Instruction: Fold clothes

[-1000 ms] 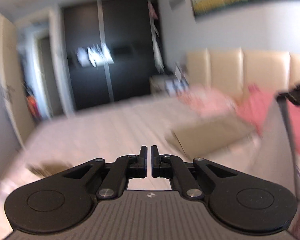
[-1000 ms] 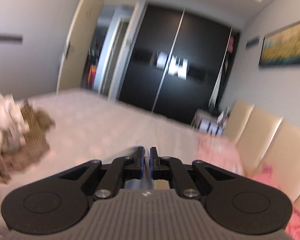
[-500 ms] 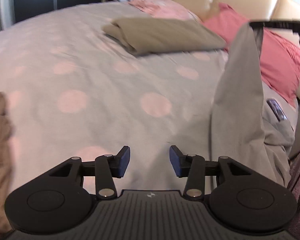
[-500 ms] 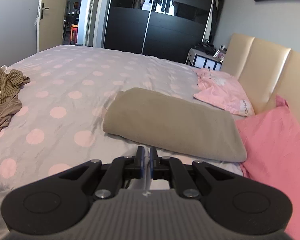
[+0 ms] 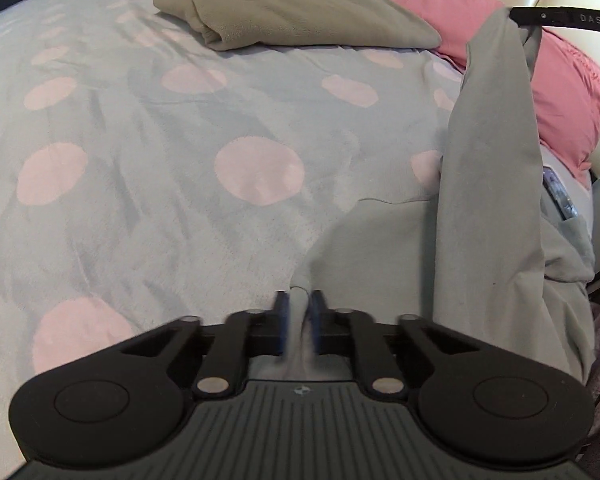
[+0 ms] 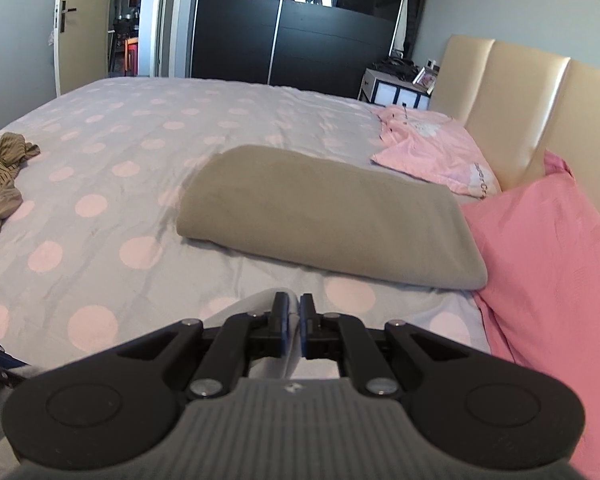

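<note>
Grey garment hangs creased between both clamped grippers.

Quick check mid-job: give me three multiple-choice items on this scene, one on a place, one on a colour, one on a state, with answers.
1. Where does the folded olive blanket lie?
A. on the floor
B. on the bedspread, beside the pink pillow
C. in the wardrobe

2. What colour are the bedspread's dots?
A. pink
B. green
C. black

3. What is the left claw doing?
A. standing wide open
B. shut on nothing
C. pinching the grey garment

Answers: 1 B, its end meets the pink pillow. 2 A, pale pink on grey. 3 C, grey cloth runs between its pads.
</note>
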### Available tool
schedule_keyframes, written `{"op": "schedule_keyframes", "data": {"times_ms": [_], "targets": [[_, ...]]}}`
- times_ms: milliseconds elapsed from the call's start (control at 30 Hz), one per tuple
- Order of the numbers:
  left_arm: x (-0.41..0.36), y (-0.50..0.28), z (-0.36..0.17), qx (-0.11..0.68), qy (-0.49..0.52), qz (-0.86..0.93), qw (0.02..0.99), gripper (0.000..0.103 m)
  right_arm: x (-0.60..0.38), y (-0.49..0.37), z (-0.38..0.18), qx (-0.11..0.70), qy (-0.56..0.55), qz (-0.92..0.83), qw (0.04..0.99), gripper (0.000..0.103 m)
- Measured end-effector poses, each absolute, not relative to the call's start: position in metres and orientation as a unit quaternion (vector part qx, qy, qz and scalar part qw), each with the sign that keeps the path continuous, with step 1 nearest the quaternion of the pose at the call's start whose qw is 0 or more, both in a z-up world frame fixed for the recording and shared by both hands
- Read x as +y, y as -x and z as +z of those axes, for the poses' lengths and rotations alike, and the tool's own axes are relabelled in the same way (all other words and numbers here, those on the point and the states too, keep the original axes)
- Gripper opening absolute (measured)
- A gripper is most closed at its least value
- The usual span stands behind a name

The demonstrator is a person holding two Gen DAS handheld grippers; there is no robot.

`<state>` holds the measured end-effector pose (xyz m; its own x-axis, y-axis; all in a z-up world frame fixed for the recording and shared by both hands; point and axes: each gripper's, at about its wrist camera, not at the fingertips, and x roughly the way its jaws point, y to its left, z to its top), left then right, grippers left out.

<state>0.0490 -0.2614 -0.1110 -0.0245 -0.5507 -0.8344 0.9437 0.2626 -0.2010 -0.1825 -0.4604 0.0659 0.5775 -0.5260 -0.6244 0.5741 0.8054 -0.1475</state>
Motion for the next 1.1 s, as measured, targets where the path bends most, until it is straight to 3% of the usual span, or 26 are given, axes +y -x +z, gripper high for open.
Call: {"op": "schedule_keyframes", "data": {"times_ms": [167,400,700,800,1100], "targets": [[-0.248,-0.067,-0.087,0.419,-0.211,-0.517,0.716,0.002,-0.47,0.182,0.06,0.352,-0.042,-0.317,0.88,0.007],[-0.2,-0.126,-0.01,0.362,-0.153,-0.45,0.802,0.002,-0.478,0.164,0.063,0.366,-0.048,-0.298,0.88,0.007],[-0.199,-0.209,0.059,0.282,-0.157,-0.377,0.868,0.002,-0.485,0.061,0.068,0.359,-0.026,-0.256,0.897,0.006],[-0.223,-0.238,0.046,0.289,-0.178,-0.363,0.867,0.002,-0.499,0.017,0.059,0.366,-0.013,-0.267,0.891,0.006],[-0.283,-0.277,-0.066,0.354,-0.229,-0.365,0.83,0.002,-0.559,-0.059,-0.032,0.444,-0.026,-0.303,0.843,0.006]]}}
